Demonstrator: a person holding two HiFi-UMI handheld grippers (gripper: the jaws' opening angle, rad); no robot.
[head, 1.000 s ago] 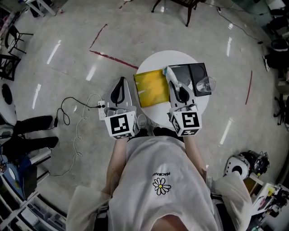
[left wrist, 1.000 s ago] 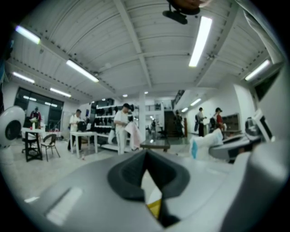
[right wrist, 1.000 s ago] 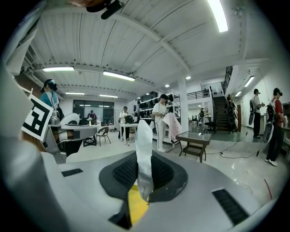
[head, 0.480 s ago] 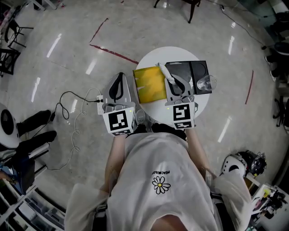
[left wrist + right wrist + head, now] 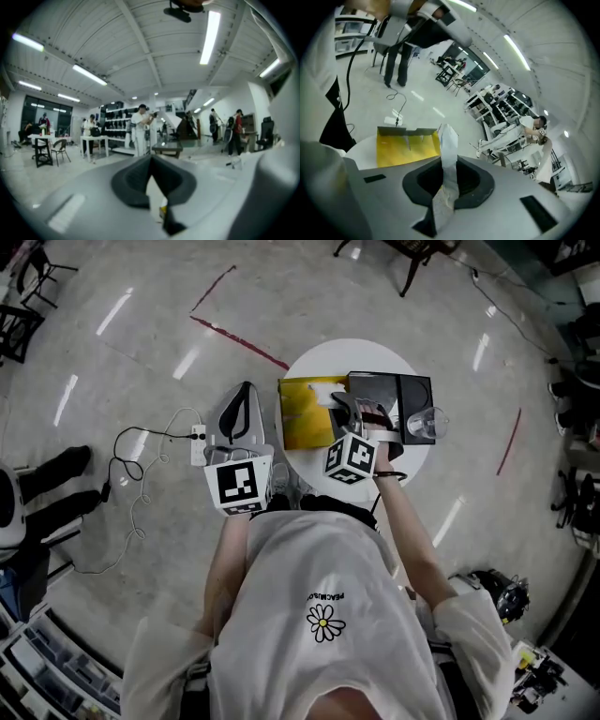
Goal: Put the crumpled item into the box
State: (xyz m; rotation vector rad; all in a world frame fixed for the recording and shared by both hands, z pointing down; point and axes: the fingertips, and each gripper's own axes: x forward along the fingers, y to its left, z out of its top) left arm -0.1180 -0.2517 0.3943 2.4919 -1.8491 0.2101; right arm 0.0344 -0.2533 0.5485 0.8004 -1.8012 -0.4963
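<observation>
Right claw [image 5: 443, 180] is pinched narrow on the crumpled paper [image 5: 449, 150], held at the edge of the yellow box [image 5: 405, 149]. I'd carry it over the box's middle, low, then let go. Left claw [image 5: 152, 164], closed and empty, hangs beside the box, off the round white worktop [image 5: 307, 463], over glossy workshop floor [image 5: 141, 362].

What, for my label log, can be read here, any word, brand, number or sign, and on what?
Shirt: one small line of print above a daisy, upside down, too small to read.
Left cube and right cube: square markers only, no words.
Yellow box: no print shows.
</observation>
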